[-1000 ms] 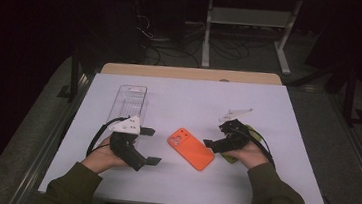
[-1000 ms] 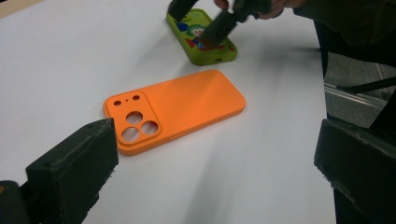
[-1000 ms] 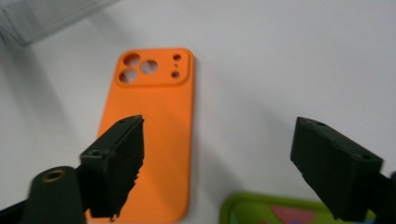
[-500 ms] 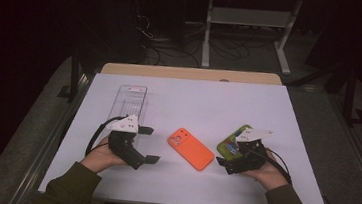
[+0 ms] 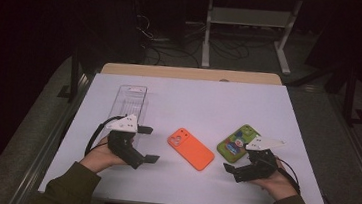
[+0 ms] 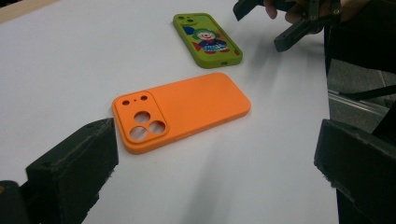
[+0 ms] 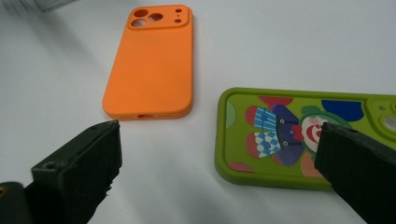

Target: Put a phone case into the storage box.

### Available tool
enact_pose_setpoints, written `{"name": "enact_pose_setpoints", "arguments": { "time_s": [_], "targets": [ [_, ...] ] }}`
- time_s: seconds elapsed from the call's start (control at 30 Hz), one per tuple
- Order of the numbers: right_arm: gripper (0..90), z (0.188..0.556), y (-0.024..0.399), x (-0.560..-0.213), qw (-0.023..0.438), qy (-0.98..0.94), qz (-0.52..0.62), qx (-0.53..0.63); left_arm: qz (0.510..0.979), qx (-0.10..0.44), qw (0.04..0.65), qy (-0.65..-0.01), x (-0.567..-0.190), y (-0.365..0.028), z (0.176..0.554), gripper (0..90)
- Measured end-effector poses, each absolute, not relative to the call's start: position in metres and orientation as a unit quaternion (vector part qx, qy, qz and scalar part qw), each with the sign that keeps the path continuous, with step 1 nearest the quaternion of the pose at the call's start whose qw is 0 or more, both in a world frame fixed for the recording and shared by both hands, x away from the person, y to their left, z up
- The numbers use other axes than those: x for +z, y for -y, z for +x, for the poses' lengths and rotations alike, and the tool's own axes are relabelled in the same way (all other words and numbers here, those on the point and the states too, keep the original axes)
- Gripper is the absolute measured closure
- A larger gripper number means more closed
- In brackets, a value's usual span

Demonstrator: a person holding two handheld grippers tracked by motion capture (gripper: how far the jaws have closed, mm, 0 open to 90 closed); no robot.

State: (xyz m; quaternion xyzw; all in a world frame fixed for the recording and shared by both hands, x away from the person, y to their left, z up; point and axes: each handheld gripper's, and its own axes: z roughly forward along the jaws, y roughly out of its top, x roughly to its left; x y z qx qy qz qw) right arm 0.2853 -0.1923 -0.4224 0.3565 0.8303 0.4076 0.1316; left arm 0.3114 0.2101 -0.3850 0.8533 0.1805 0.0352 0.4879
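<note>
1. Dark room, a metal shelf frame and cables on the floor at the back. White table [image 5: 208, 109], lit from above, carries all the things.
2. Green phone case [image 5: 237, 142] lies flat on the table's right side, back up, with a clown print and a camera cut-out at the far end. It is just in front of the right gripper [image 5: 243, 163] and touches neither jaw.
3. Right gripper: jaws have just been opening and now stand spread wide; nothing is pinched. In the right gripper view the green phone case [image 7: 299, 140] sits low between the jaws, nearer the right one and free of both.
4. Handling, my judgement: light, rubbery, flexible shell, grippy rather than slick, not fragile. It would bow if squeezed across its width. Best hold is on a long edge near a corner, one jaw slid under the rim.
5. Orange phone case [image 5: 190, 148] lies flat at the table's middle, back up, camera holes toward the far left, well apart from the green one. Same handling, I expect.
6. Left gripper [image 5: 147, 144] rests beside the orange case with jaws spread, empty; the orange case [image 6: 182, 109] lies ahead of them.
7. Clear plastic tray [image 5: 131, 102] stands far left, beyond the left gripper. It looks empty, though glare makes this hard to tell.
</note>
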Motion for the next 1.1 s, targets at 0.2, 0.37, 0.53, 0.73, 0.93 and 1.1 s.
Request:
{"name": "enact_pose_setpoints", "arguments": {
  "time_s": [0.2,0.37,0.53,0.73,0.93,1.1],
  "targets": [
    [0.2,0.286,0.19,-0.421,0.126,-0.833,0.358,0.402,0.853,0.033,0.488,-0.183,-0.385,-0.21,0.311,0.0],
    [0.2,0.288,0.186,-0.415,0.12,-0.832,0.371,0.394,0.852,0.033,0.49,-0.183,-0.385,-0.21,0.311,0.0],
    [0.2,0.292,0.182,-0.406,0.118,-0.833,0.38,0.384,0.851,0.034,0.491,-0.184,-0.385,-0.21,0.311,0.0],
    [0.2,0.301,0.172,-0.397,0.121,-0.842,0.379,0.364,0.85,0.034,0.493,-0.183,-0.384,-0.211,0.311,0.0],
    [0.2,0.311,0.155,-0.394,0.11,-0.851,0.378,0.349,0.846,0.031,0.498,-0.187,-0.383,-0.212,0.311,0.0],
    [0.3,0.321,0.137,-0.389,0.107,-0.858,0.366,0.344,0.846,0.031,0.499,-0.188,-0.383,-0.212,0.31,0.0]
  ]
}}
